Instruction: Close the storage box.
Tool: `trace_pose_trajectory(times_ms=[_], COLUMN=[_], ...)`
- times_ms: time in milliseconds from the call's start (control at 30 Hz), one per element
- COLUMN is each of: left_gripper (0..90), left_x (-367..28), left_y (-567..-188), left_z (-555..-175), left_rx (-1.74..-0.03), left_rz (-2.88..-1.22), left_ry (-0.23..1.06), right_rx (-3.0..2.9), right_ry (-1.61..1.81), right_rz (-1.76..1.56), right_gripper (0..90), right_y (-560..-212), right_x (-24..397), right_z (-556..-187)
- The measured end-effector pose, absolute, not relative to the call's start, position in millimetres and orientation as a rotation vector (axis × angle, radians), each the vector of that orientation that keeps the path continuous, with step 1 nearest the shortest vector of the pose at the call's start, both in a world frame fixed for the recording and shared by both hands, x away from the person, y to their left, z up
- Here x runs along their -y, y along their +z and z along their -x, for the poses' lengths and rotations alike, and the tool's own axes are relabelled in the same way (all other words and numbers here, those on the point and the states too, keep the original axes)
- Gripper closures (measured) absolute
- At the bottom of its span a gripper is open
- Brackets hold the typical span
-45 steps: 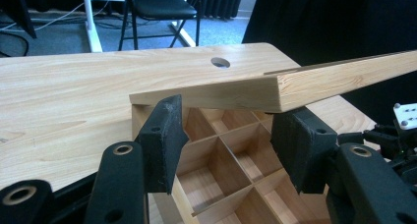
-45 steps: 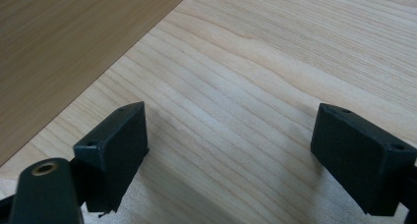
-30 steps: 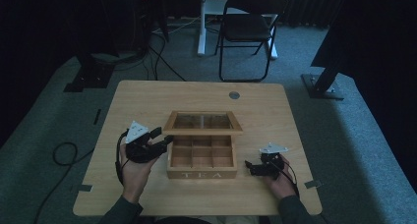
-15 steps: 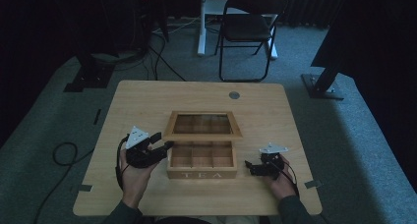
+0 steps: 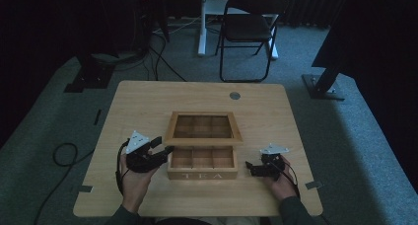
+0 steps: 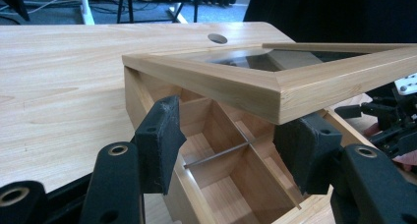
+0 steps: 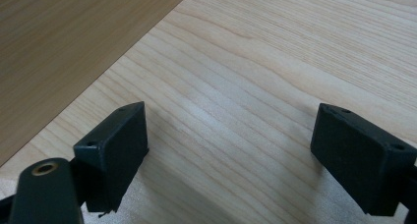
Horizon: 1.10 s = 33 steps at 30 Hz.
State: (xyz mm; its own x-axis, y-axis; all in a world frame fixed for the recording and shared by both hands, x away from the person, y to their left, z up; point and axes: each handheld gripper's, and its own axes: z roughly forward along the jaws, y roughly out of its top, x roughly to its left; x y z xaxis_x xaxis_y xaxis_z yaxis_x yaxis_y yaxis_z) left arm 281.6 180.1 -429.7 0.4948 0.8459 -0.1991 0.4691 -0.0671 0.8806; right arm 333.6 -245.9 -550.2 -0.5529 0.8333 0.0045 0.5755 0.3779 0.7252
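Light wooden compartmented tea box (image 5: 202,162) lettered TEA on its front sits near the front middle of the pale wooden table (image 5: 148,101). Its glass-paned wooden frame lid (image 5: 203,128) is open, tipped back behind the box.

Left gripper (image 5: 160,151) is at the box's left side, held by the person's left hand (image 5: 134,181), grey three-cornered plate (image 5: 136,139) on top. In the left gripper view its jaws stand well apart, black pads (image 6: 160,143) either side of the box's near corner. The box (image 6: 221,170) with its dividers lies between and just beyond the pads, and the lid (image 6: 275,76) hangs above them, its frame corner over the gap. Pads appear not to press on the wood; contact cannot be told for sure.

Right gripper (image 5: 251,167) lies low on the table just right of the box, in the right hand (image 5: 281,180). In the right gripper view its jaws are spread wide, pads (image 7: 115,153) over bare table (image 7: 275,62), nothing between them. A darker wooden surface (image 7: 59,42) fills the upper left there; likely the box's side, cannot tell.

A black folding chair (image 5: 249,27) stands on the grey carpet beyond the table.
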Motion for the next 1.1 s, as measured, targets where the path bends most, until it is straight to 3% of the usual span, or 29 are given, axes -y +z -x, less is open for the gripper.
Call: trace_pose_trajectory(times_ms=[1100], left_gripper=[41.7], left_x=[-177.8], left_y=[-458.9], left_z=[-268.4], left_rx=[-1.131], left_rz=[-1.757], left_ry=[0.451], right_rx=[-2.281], right_ry=[0.984], right_rz=[-1.227], right_gripper=[13.7], right_y=[-550.3], right_x=[245.9], right_z=[-333.6])
